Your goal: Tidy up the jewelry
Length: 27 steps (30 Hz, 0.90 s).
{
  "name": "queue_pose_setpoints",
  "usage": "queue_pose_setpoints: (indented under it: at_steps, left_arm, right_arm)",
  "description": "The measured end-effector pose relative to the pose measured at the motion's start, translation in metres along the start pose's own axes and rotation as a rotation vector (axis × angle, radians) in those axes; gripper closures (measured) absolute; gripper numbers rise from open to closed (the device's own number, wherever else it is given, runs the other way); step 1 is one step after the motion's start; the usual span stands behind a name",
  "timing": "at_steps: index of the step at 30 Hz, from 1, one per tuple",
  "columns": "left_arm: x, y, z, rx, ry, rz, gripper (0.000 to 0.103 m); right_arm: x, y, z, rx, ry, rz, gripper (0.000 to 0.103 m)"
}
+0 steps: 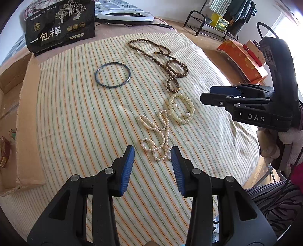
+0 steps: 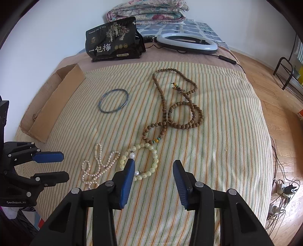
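On the striped cloth (image 1: pixel 79 117) lie a white pearl necklace (image 1: pixel 157 136) (image 2: pixel 98 166), a pale cream bead bracelet (image 1: pixel 181 109) (image 2: pixel 149 160), a small brown bead bracelet (image 2: pixel 154 132), a long brown bead necklace with a brown bracelet (image 1: pixel 166 60) (image 2: pixel 181 113), and a blue bangle (image 1: pixel 113 74) (image 2: pixel 113 101). My left gripper (image 1: pixel 152 155) (image 2: pixel 56 166) is open, just short of the pearl necklace. My right gripper (image 2: pixel 153 170) (image 1: pixel 206 94) is open and empty, near the cream bracelet.
An open cardboard box (image 1: pixel 24 113) (image 2: pixel 51 106) sits at the left cloth edge. A black snack bag (image 1: pixel 60 28) (image 2: pixel 113 39) and a ring light (image 1: pixel 125 17) (image 2: pixel 186 42) lie at the back. An orange box (image 1: pixel 244 60) and wood floor (image 2: pixel 274 106) are right.
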<state>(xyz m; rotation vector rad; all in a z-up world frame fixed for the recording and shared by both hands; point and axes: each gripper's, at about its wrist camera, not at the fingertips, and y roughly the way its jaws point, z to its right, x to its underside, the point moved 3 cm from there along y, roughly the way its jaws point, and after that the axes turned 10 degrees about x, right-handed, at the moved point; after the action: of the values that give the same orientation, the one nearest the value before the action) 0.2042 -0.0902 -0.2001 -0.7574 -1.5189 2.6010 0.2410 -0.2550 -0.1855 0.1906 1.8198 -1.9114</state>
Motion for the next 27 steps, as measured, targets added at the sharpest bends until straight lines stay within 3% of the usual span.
queue_pose_setpoints:
  at_steps: [9,24,27]
  left_arm:
    - [-0.003,0.028,0.005,0.013,-0.014,-0.037,0.063]
    - [-0.011,0.059,0.009,-0.071,0.025,-0.047,0.063]
    - [-0.011,0.059,0.007,-0.106,0.033,-0.04,0.077]
  right_arm:
    - [0.001,0.014,0.011,-0.003,0.038,-0.036,0.061]
    - [-0.003,0.036,0.008,-0.012,0.042,-0.077,0.064]
    - [-0.002,0.042,0.006,0.009,0.026,-0.094,0.066]
